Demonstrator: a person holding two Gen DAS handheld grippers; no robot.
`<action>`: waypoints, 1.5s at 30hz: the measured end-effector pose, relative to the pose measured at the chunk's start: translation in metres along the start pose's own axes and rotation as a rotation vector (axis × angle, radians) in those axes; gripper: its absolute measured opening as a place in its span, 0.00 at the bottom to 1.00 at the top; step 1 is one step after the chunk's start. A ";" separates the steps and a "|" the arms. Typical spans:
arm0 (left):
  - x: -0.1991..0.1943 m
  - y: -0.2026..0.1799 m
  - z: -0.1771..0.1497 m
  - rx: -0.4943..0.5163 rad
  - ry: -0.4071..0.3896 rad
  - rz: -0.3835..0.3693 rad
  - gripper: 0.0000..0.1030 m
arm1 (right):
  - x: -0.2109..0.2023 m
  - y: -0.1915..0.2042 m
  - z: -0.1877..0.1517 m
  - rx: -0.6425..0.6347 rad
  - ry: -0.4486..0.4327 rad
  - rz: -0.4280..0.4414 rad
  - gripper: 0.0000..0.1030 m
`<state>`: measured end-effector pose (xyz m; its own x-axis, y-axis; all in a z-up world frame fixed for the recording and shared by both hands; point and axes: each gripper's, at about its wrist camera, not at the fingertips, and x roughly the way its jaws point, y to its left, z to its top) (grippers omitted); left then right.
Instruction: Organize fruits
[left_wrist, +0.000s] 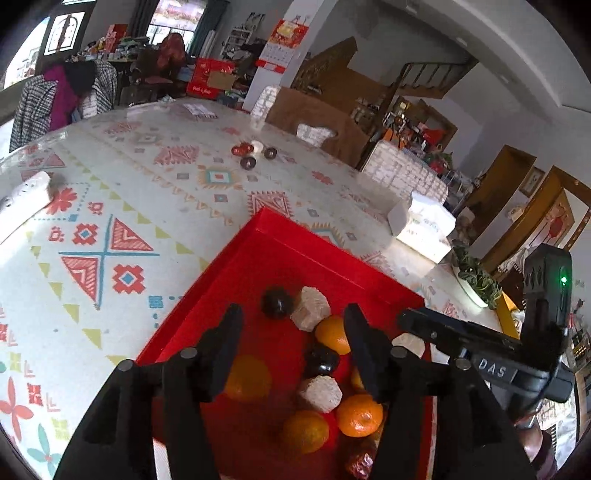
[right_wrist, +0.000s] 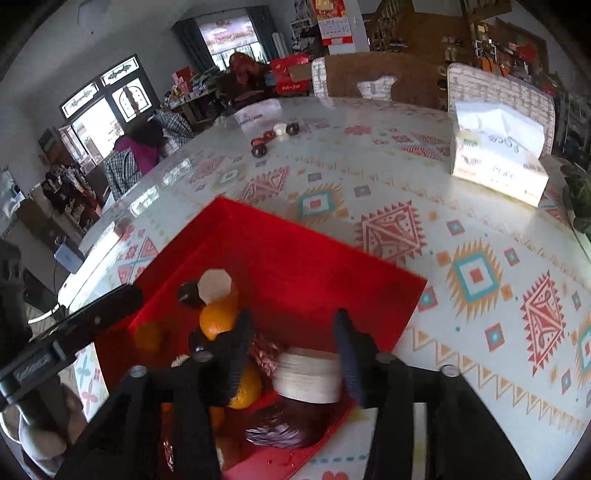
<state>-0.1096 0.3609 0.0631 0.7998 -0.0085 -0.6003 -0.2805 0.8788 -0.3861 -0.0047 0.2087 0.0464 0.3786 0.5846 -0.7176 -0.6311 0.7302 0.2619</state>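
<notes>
A red tray (left_wrist: 280, 243) on the patterned table holds several oranges (left_wrist: 359, 415), dark round fruits (left_wrist: 276, 303) and pale faceted blocks (left_wrist: 310, 313). My left gripper (left_wrist: 292, 310) hovers over the pile, open, with nothing between its fingers. In the right wrist view the same tray (right_wrist: 332, 273) lies below my right gripper (right_wrist: 292, 321), which is open. A blurred pale round piece (right_wrist: 308, 376) and a dark wrapped one (right_wrist: 284, 424) sit low between its fingers; the left pad stands apart from them. The right gripper's body (left_wrist: 480, 343) shows beside the left one.
A few small dark and red fruits (left_wrist: 255, 153) lie loose far across the table. A tissue box (right_wrist: 498, 158) stands to the right, a potted plant (left_wrist: 476, 280) at the table's right edge, a white object (left_wrist: 26, 195) at the left. Chairs line the far side.
</notes>
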 end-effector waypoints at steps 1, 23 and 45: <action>-0.005 -0.001 -0.001 0.004 -0.012 0.001 0.56 | -0.004 0.000 0.001 0.001 -0.012 -0.004 0.56; -0.055 -0.115 -0.073 0.179 -0.156 0.203 0.96 | -0.131 -0.038 -0.108 0.080 -0.187 -0.194 0.79; -0.051 -0.189 -0.124 0.400 -0.162 0.362 0.96 | -0.159 -0.059 -0.177 0.154 -0.188 -0.259 0.82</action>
<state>-0.1635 0.1359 0.0796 0.7700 0.3732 -0.5176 -0.3544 0.9246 0.1394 -0.1477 0.0100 0.0310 0.6398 0.4172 -0.6454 -0.3935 0.8992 0.1912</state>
